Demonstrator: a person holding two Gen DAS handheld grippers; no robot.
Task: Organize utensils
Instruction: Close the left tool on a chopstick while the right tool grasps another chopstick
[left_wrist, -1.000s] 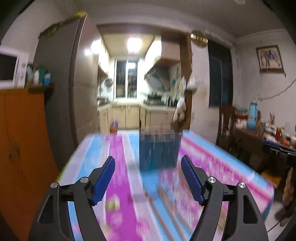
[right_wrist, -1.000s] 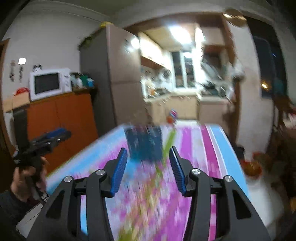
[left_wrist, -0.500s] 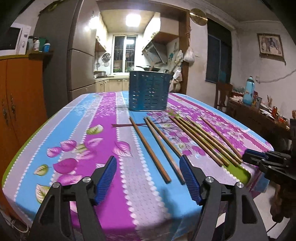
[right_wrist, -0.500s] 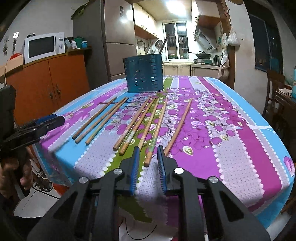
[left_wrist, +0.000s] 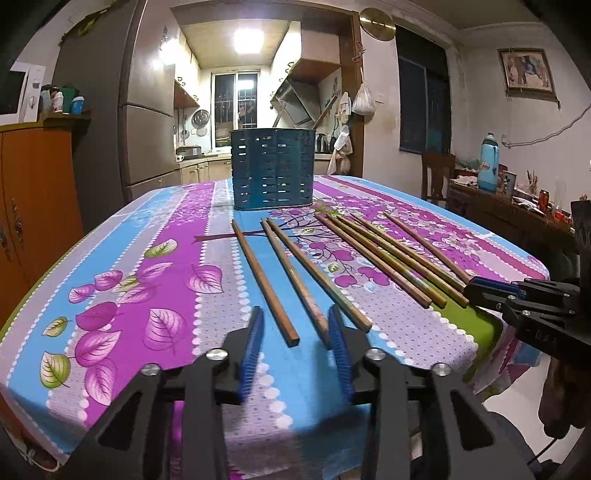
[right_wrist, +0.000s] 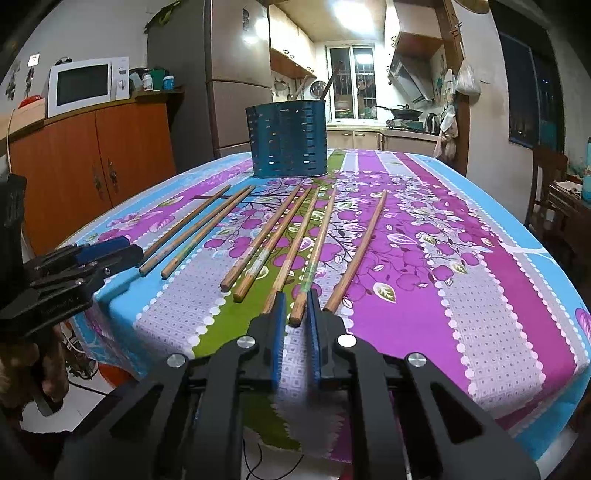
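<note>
Several wooden chopsticks (left_wrist: 266, 277) (right_wrist: 317, 251) lie side by side on a flowered tablecloth (left_wrist: 147, 258) (right_wrist: 480, 277). A blue perforated holder (left_wrist: 273, 170) (right_wrist: 288, 140) stands upright behind them. My left gripper (left_wrist: 295, 321) hovers at the near table edge with its jaws closing. The near ends of the two leftmost chopsticks lie between its fingers, and the pads stand clear of them. My right gripper (right_wrist: 295, 306) is closing too, down to a narrow gap. One chopstick end lies in that gap, with a sliver of space on each side. Each view shows the other gripper (left_wrist: 495, 295) (right_wrist: 110, 251) side-on.
An orange cabinet (right_wrist: 92, 155) with a microwave (right_wrist: 85, 86) stands to the left, with a tall fridge (left_wrist: 144, 122) beyond it. A wooden chair (left_wrist: 437, 173) and a cluttered side table with a blue bottle (left_wrist: 489, 162) are on the right. A hand (right_wrist: 51, 369) holds the left gripper's handle.
Both grippers have come down from a blurred high view to the table's near edge. Both pairs of jaws have narrowed, each around chopstick ends.
</note>
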